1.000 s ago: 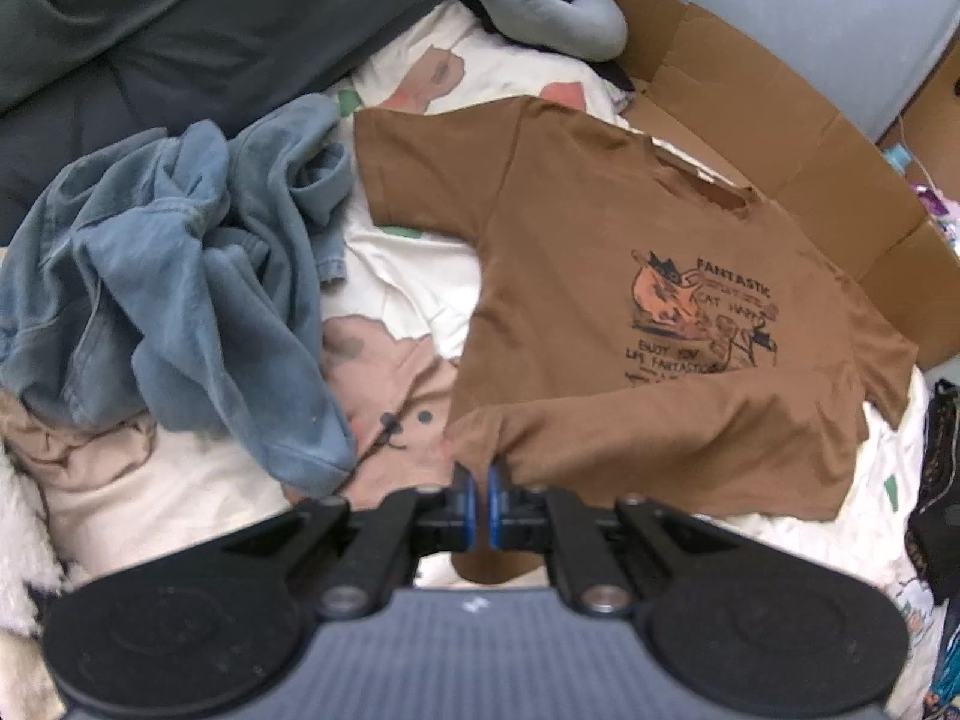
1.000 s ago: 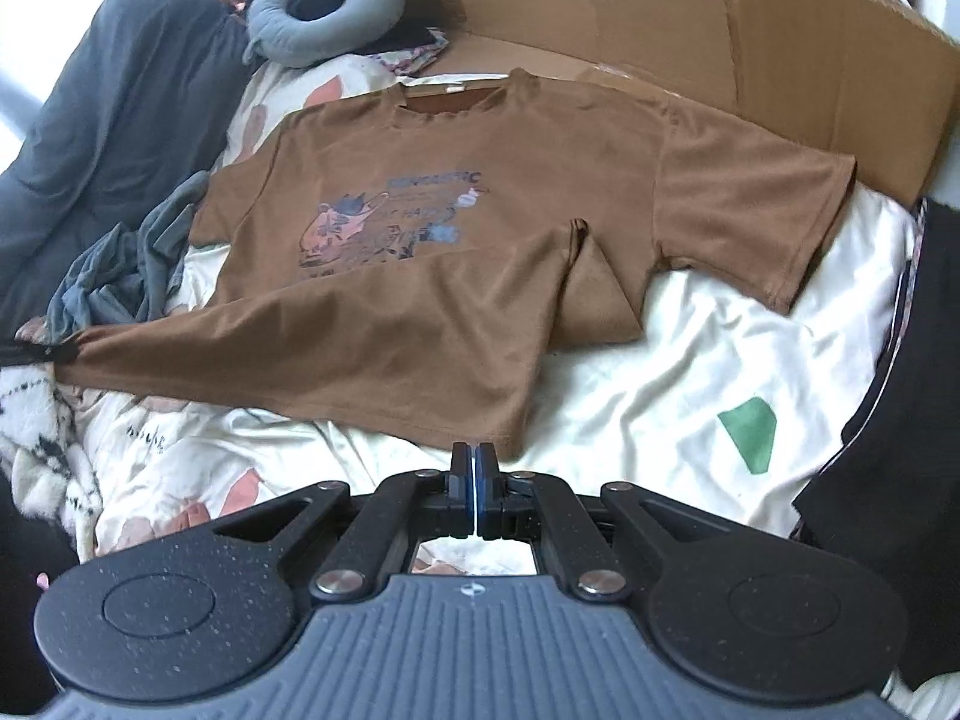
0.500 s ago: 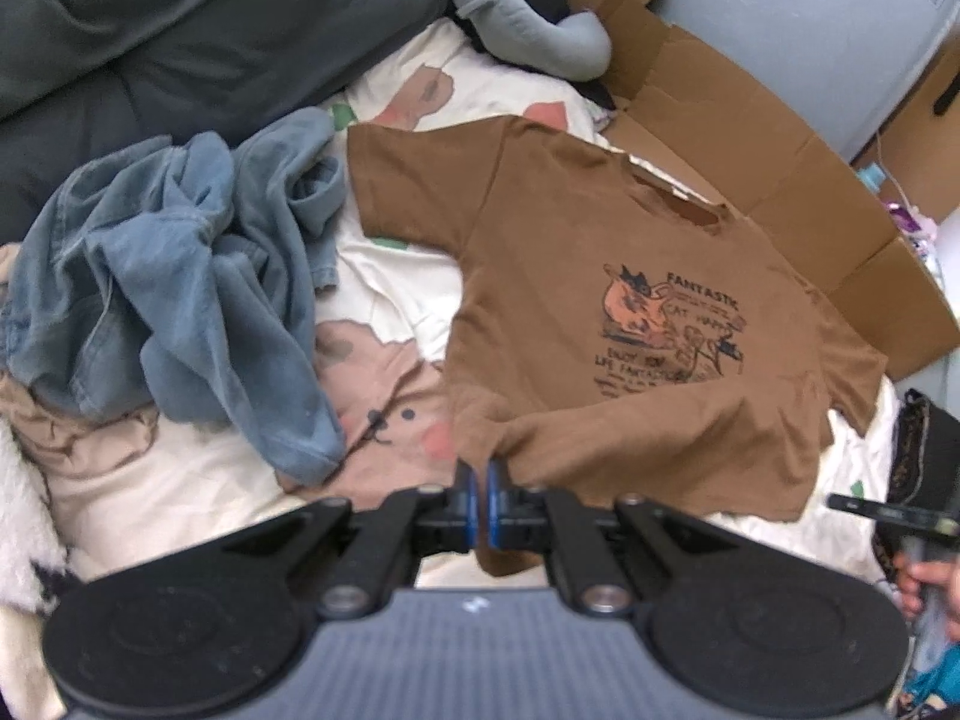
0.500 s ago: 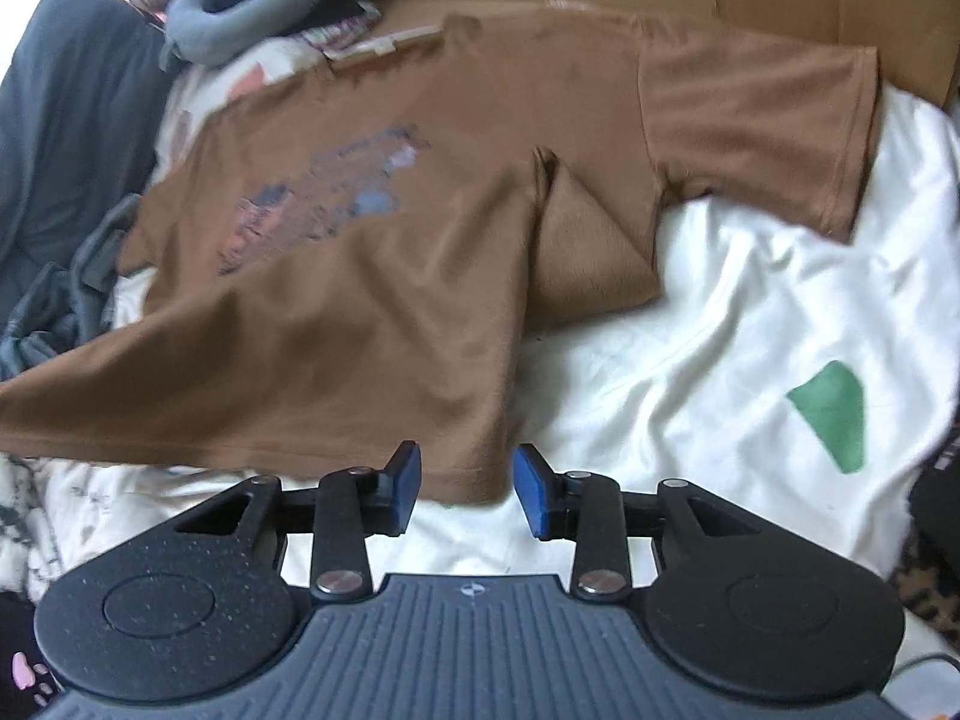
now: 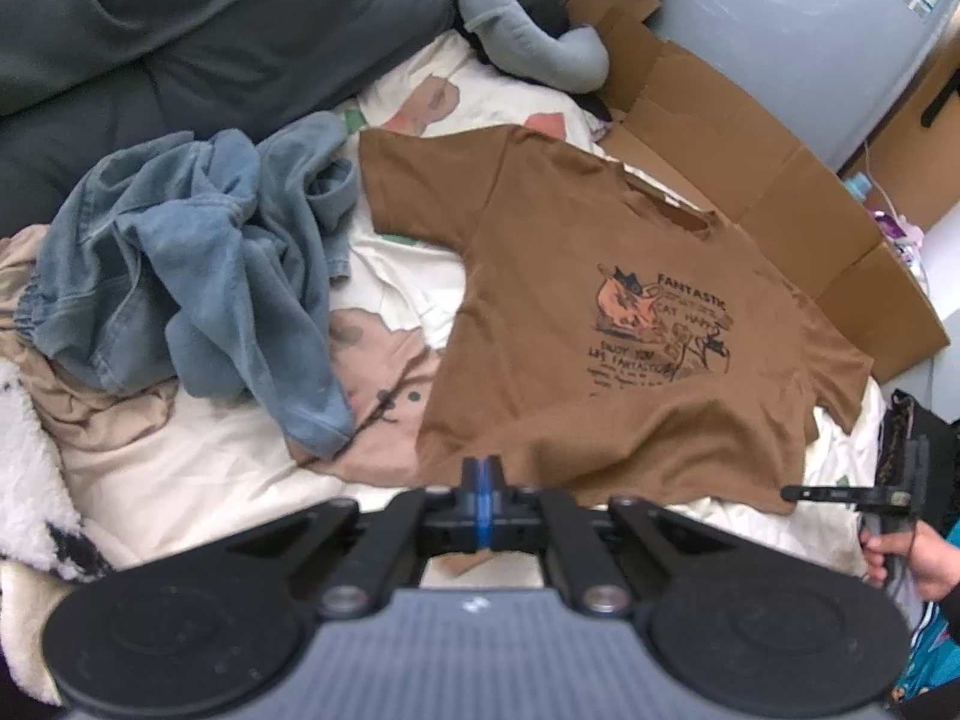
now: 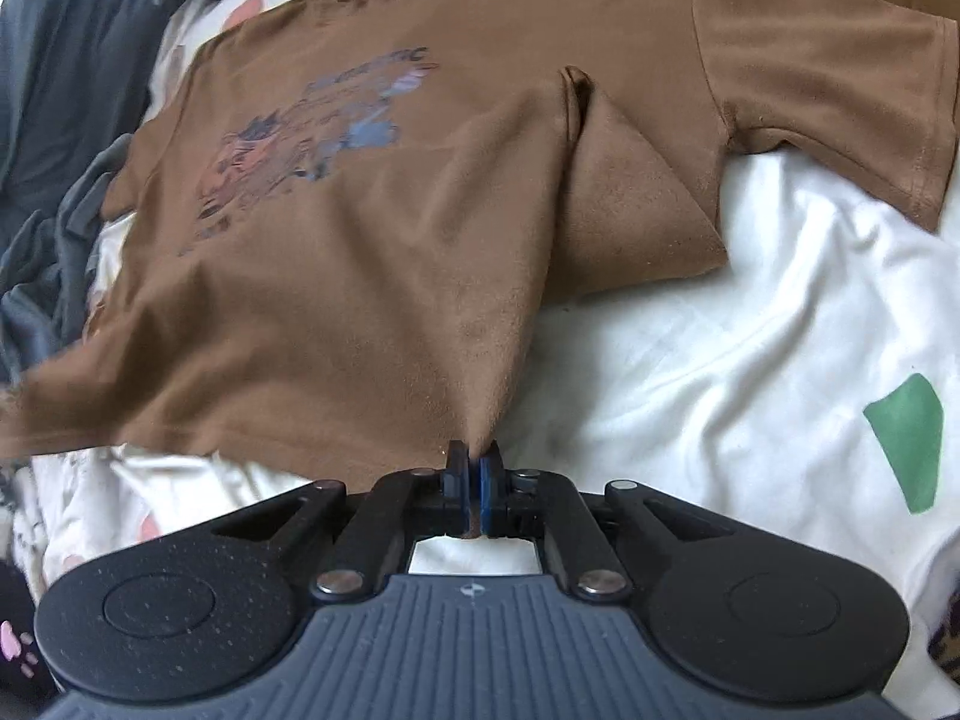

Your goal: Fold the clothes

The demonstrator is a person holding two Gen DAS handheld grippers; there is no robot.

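brown t-shirt (image 5: 606, 312) printed "fantastic", hem in both grippers' jaws

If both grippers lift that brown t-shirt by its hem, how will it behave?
The brown t-shirt looks thin and floppy: it tents up where the right gripper pinches it. It will probably sag between the right gripper and the left gripper. The tuck near its right side may well fall open.

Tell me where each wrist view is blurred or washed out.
Left wrist view: fairly sharp; the brown printed T-shirt has legible lettering, fisheye bending at the edges. Right wrist view: the shirt's print is motion-smeared, its left hem streaked, and the white bedsheet glares bright.
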